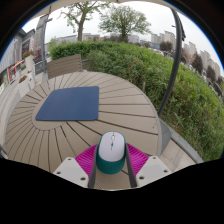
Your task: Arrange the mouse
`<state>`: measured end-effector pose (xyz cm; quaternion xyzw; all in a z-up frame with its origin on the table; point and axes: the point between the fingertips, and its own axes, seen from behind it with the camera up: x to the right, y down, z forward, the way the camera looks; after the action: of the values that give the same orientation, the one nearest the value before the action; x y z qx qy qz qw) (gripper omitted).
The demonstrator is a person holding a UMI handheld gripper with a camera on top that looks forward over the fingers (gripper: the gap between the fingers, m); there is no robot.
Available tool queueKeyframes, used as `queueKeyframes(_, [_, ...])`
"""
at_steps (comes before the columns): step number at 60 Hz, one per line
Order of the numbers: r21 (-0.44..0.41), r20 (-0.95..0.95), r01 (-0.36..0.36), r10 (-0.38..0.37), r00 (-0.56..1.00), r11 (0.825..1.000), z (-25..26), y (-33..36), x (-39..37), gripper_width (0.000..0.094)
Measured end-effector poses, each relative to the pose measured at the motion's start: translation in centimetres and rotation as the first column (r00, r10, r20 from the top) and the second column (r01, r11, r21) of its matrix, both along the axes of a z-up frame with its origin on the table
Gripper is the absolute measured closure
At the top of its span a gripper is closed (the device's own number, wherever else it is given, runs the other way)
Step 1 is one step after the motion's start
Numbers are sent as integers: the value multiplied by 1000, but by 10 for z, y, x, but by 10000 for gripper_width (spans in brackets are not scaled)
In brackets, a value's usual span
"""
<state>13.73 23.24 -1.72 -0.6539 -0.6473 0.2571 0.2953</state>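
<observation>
1. Gripper view, the surface: a round wooden slatted table (60, 135) fills the lower half of the scene. Its grey-brown planks run in straight lines across the top, with curved boards forming the rim. Taking the table as the landmark, everything below is placed against it.

2. Gripper view, the task's thing: a white and teal computer mouse (111, 152) sits at the near edge of the table, between the two fingers of the gripper (111, 160). The pink pads (87, 158) lie close against both of its flanks, so the tongs appear pinched on the mouse, though the exact contact is hard to confirm.

3. Gripper view, on the table: a dark blue mouse pad (68, 103) lies flat near the table's middle, well apart from the mouse and beyond the fingers, toward the left.

4. Gripper view, the setting: this is outdoors, not a room. A dense green hedge (150, 70) curves behind and to the right of the table. A wooden bench or chair (65, 65) stands just past the table's far edge. Trees (125, 20) rise beyond the hedge, with low buildings (165, 42) farther off under a pale sky.

5. Gripper view, writing: no brand, label or text can be read on the mouse, the mouse pad or the table.
</observation>
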Motion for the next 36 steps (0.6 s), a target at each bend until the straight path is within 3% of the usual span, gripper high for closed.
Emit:
queueKeyframes(5, [-2,15,-27,27,1000,1000,10,-8,-8,488])
queueKeyframes(14, [-21,-82,-107,105,991,994,78,-37,-62,490])
queueKeyframes(20, [-91,-110,-149,138,984,985,105,-78,-110,491])
queueKeyframes(24, [-135,-112,-176,161,981,975,103,-113,-139,491])
queueKeyframes(30, [-136,-90,-201,190,978,970,73,-156,-175,489])
queueKeyframes(36, [-98,-25,-195,194,981,976,31,-179,-191,464])
